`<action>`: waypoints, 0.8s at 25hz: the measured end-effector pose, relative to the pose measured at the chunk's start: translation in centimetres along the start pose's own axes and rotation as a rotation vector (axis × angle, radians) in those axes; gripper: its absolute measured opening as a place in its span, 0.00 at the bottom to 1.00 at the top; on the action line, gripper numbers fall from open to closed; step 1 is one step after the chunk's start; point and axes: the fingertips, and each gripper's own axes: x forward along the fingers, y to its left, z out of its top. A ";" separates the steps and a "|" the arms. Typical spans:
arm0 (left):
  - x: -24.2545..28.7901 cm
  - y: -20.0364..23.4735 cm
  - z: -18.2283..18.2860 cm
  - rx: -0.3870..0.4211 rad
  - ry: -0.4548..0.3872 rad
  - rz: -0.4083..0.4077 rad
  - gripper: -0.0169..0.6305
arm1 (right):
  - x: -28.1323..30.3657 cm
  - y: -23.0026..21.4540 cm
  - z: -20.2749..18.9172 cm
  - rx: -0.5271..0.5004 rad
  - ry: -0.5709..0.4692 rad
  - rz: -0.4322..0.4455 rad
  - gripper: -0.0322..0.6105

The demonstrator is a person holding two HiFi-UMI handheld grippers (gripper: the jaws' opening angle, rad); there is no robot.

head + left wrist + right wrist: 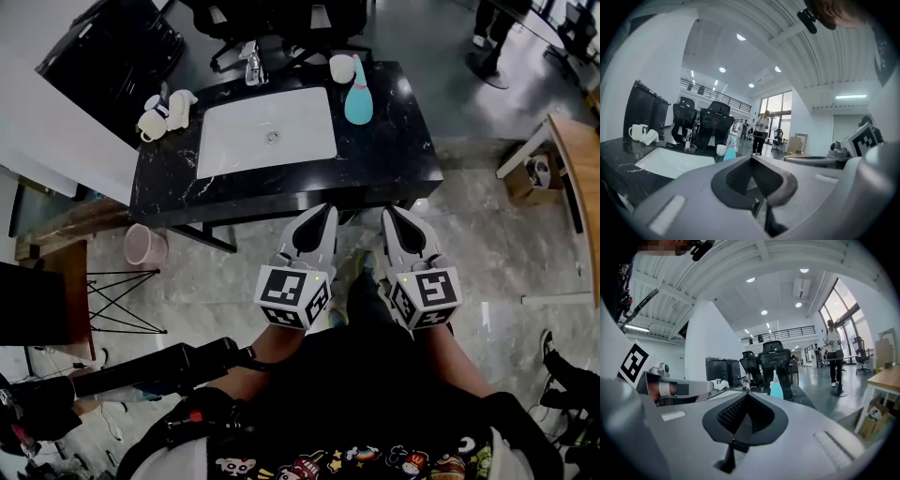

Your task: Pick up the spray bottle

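Note:
The spray bottle (357,94), teal with a pink top, stands upright at the back right of a black marble counter (394,155), right of the white sink (267,131). It shows small and far off in the left gripper view (730,149) and in the right gripper view (776,387). My left gripper (324,212) and right gripper (392,213) hang side by side in front of the counter's near edge, well short of the bottle. Both are shut with nothing between the jaws (751,157) (746,394).
A white cup (341,67) stands just left of the bottle. A faucet (251,66) sits behind the sink, and white mugs (155,117) at the counter's left end. A pink bin (145,246) stands on the floor at left, a wooden table (577,159) at right, office chairs (281,23) behind.

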 end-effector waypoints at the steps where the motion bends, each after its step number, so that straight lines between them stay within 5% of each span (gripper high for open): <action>1: 0.6 0.4 0.0 0.002 0.001 0.002 0.03 | 0.7 -0.3 0.0 0.005 0.003 0.002 0.09; 20: 17.4 9.9 1.0 -0.003 0.054 0.085 0.03 | 20.5 -11.3 0.1 -0.045 0.014 -0.027 0.09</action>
